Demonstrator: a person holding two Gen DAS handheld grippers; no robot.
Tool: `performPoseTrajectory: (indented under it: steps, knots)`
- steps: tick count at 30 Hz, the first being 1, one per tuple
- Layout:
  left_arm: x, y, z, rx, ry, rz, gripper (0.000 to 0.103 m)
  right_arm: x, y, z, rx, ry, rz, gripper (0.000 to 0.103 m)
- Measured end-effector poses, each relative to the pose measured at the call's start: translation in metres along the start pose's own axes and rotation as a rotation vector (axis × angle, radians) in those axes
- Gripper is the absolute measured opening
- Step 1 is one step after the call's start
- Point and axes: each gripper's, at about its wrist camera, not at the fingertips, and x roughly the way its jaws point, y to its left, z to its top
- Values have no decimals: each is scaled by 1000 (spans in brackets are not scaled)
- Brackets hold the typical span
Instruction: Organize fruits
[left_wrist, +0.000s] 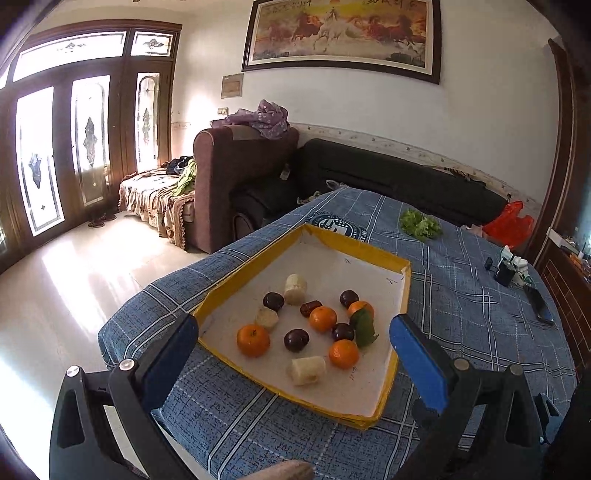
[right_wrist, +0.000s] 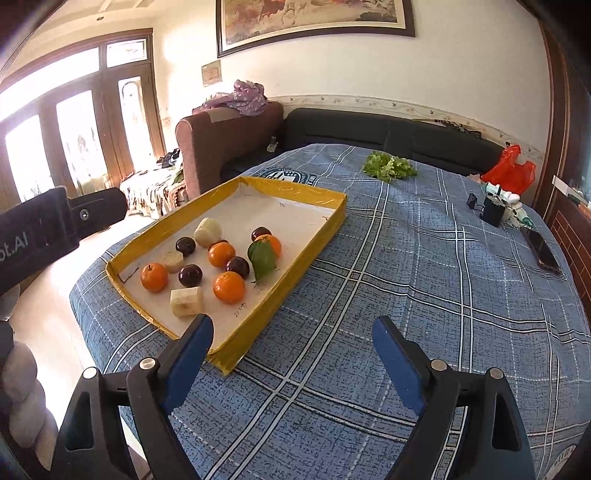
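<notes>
A shallow yellow-rimmed tray (left_wrist: 391, 258) (right_wrist: 295, 192) lies on the blue plaid tablecloth. In it are several oranges (left_wrist: 253, 340) (right_wrist: 229, 287), several dark plums (left_wrist: 296, 340) (right_wrist: 190, 275), three pale banana pieces (left_wrist: 306, 370) (right_wrist: 187, 301), a small red-brown fruit (left_wrist: 311, 308) and a green leaf (left_wrist: 364, 326) (right_wrist: 262, 258). My left gripper (left_wrist: 293, 345) is open and empty, held above the tray's near edge. My right gripper (right_wrist: 293, 341) is open and empty, over the cloth just right of the tray's near corner.
Lettuce (right_wrist: 388, 167) lies at the table's far side. A red plastic bag (right_wrist: 511, 171), a small black device (right_wrist: 493, 211) and a phone (right_wrist: 543, 251) sit at the right edge. Sofas stand behind the table. The left gripper's body (right_wrist: 55, 221) shows left of the tray.
</notes>
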Motion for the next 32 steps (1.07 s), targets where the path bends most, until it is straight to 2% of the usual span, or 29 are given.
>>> performPoseTrajectory:
  steps: [6, 9, 12, 32]
  knots:
    - [4, 1, -1, 8, 11, 21, 103, 6, 4, -2, -10, 17, 0, 92]
    - [11, 2, -3, 11, 39, 60, 103, 9, 6, -2, -15, 26, 2, 92]
    - [18, 5, -6, 0, 64, 67, 103, 11, 9, -3, -17, 37, 9, 92]
    - [34, 11, -9, -21, 130, 51, 103, 24, 13, -6, -8, 71, 37, 92]
